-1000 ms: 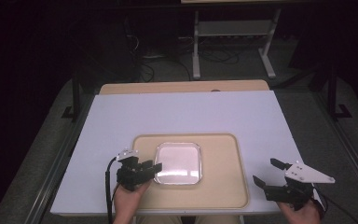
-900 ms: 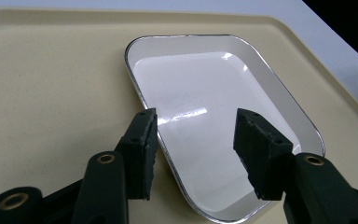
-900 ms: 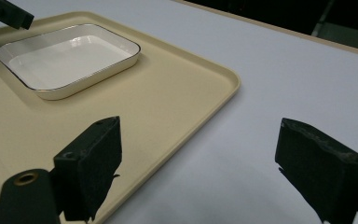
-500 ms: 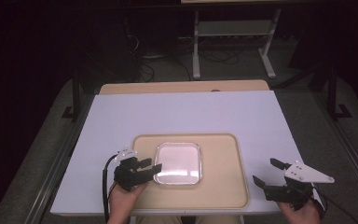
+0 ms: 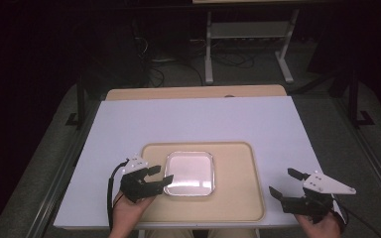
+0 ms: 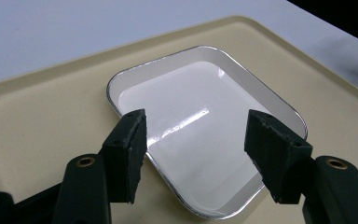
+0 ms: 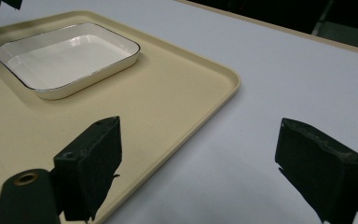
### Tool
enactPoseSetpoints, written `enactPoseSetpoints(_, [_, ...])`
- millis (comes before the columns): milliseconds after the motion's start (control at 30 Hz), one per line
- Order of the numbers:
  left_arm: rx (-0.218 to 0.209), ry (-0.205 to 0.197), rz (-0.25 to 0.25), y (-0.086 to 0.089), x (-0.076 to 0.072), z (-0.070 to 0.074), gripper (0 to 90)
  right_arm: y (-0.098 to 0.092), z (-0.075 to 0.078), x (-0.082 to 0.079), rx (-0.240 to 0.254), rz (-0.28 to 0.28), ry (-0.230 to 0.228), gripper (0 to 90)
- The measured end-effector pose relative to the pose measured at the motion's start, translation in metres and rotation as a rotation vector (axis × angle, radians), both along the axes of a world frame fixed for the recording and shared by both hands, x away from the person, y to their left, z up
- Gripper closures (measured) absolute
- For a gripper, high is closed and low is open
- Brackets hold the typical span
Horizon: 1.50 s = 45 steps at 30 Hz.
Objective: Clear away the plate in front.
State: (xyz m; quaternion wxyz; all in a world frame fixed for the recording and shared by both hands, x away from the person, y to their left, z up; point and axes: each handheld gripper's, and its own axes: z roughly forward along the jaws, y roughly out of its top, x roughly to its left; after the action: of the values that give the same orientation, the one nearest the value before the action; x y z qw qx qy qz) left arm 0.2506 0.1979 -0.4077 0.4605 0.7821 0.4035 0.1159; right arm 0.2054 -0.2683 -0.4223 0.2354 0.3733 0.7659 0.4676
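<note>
White dish (image 5: 189, 173) lies on beige tray (image 5: 238, 208), just ahead of left gripper (image 5: 159, 177); its jaws have just been opening, released, nothing pressed, dish corner beneath them. Right gripper (image 5: 284, 183) gapes empty over white table (image 5: 198, 119), dish well apart.

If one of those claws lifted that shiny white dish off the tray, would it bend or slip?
The white dish looks rigid, probably enamel or ceramic, so it should not bend. Its glossy glaze may be slippery between the left gripper pads. Low and flat-bottomed on the tray, it seems unlikely to tip.
</note>
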Motion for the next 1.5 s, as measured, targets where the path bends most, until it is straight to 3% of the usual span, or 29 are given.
enactPoseSetpoints(200, [0.041, -0.045, -0.034, 0.001, -0.006, 0.002, 38.7, 0.0, 0.0, 0.0, 0.001, -0.005, -0.001, 13.5])
enactPoseSetpoints(600, [0.06, -0.085, -0.092, 0.009, -0.009, 0.005, 36.3, -0.001, 0.0, 0.0, -0.001, -0.011, -0.006, 13.4])
enactPoseSetpoints(933, [0.06, -0.091, -0.123, 0.017, -0.011, 0.003, 28.3, -0.001, 0.0, 0.0, -0.001, -0.013, -0.004, 13.3])
enactPoseSetpoints(1500, [0.089, -0.132, -0.13, 0.035, -0.019, 0.002, 27.3, 0.0, -0.001, 0.001, -0.001, -0.007, 0.003, 13.3])
